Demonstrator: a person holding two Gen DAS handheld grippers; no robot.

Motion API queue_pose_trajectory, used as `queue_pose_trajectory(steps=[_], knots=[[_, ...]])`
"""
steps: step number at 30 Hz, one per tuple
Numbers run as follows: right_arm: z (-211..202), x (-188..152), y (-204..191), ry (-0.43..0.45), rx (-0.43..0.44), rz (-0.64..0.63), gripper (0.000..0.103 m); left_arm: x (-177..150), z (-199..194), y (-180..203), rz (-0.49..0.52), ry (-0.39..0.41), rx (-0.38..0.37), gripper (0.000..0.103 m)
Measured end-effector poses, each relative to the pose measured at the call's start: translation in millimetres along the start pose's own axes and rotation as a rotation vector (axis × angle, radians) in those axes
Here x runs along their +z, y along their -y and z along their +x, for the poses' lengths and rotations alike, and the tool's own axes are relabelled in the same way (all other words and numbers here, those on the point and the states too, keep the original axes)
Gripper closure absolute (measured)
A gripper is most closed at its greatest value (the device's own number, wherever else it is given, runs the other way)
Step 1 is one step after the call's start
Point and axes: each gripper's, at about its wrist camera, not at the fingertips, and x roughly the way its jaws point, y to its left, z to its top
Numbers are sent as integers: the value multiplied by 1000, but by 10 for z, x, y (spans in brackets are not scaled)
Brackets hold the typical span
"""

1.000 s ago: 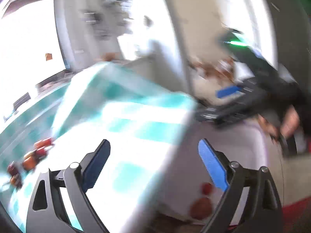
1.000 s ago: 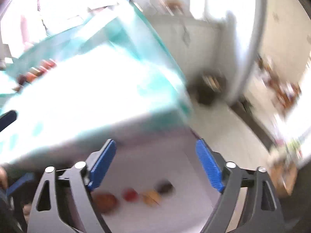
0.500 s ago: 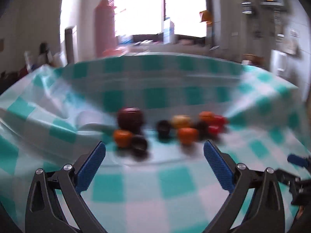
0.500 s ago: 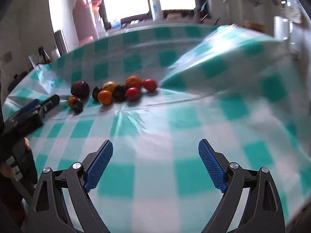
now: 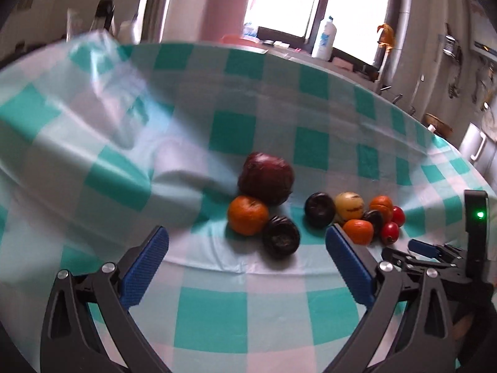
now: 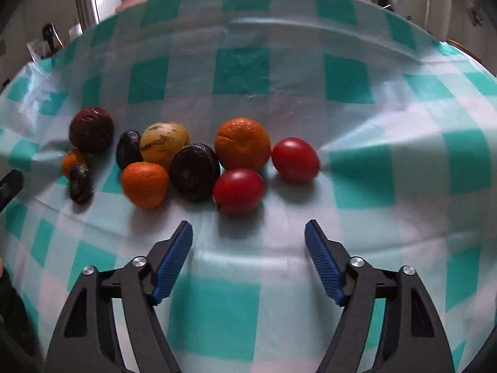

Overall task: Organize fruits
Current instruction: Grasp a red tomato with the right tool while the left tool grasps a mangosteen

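Observation:
Several fruits lie in a loose cluster on a teal and white checked tablecloth [image 6: 357, 161]. In the right wrist view two red tomatoes [image 6: 238, 190] [image 6: 295, 159], an orange [image 6: 242, 143], a smaller orange [image 6: 144, 184], dark round fruits [image 6: 194, 172] and a yellow fruit [image 6: 164, 141] sit just beyond my open, empty right gripper [image 6: 248, 250]. In the left wrist view a big dark red fruit [image 5: 266, 177], an orange [image 5: 247, 215] and a dark fruit [image 5: 280, 237] sit just ahead of my open, empty left gripper [image 5: 247, 256]. The right gripper also shows at the right edge [image 5: 428, 253].
The tablecloth [image 5: 217, 317] is creased and bulges up at the left [image 5: 102, 99]. Behind the table are a window, a white bottle [image 5: 324, 39] on the sill and kitchen clutter at the right.
Both views swung from the floor and table edge to the tabletop. Both grippers have closed in on the fruit cluster, which now looks larger and sharp. Both stay open.

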Motion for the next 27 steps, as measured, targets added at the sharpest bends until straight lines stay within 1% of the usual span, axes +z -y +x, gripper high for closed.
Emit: queue_pose_trajectory(steps=[3, 5, 8, 9, 10, 12, 14, 17, 19, 20, 21, 23, 25, 27], knots=[[82, 60, -46, -3, 5, -25, 37, -7, 25, -22, -4, -7, 26, 2], [106, 84, -56, 1, 15, -34, 40, -7, 20, -23, -2, -5, 20, 2], [137, 115, -66, 8, 26, -48, 42, -28, 60, -38, -13, -29, 20, 2], [139, 121, -71, 9, 33, -54, 46, -36, 73, -42, -16, -37, 24, 2], [140, 126, -79, 11, 43, -62, 52, -40, 90, -51, -19, -43, 29, 2], [116, 126, -52, 24, 46, -54, 68, -45, 104, -54, -15, -43, 40, 2], [88, 128, 48, 41, 70, -7, 68, -60, 120, -30, 0, -46, 44, 2], [22, 114, 303, 88, 133, 110, 68, -96, 162, 62, 27, -80, -7, 2], [3, 107, 397, 107, 153, 153, 68, -96, 199, 163, 53, -101, -40, 2], [-4, 106, 411, 112, 157, 157, 68, -87, 232, 218, 64, -111, -40, 5], [1, 112, 418, 114, 161, 155, 68, -81, 264, 258, 74, -120, -32, 8], [8, 112, 424, 116, 170, 155, 68, -62, 380, 364, 104, -152, 1, 17], [1, 105, 462, 122, 185, 165, 68, -47, 524, 456, 123, -190, 49, 19], [-28, 73, 471, 126, 202, 172, 68, -41, 634, 509, 119, -216, 61, 21]])
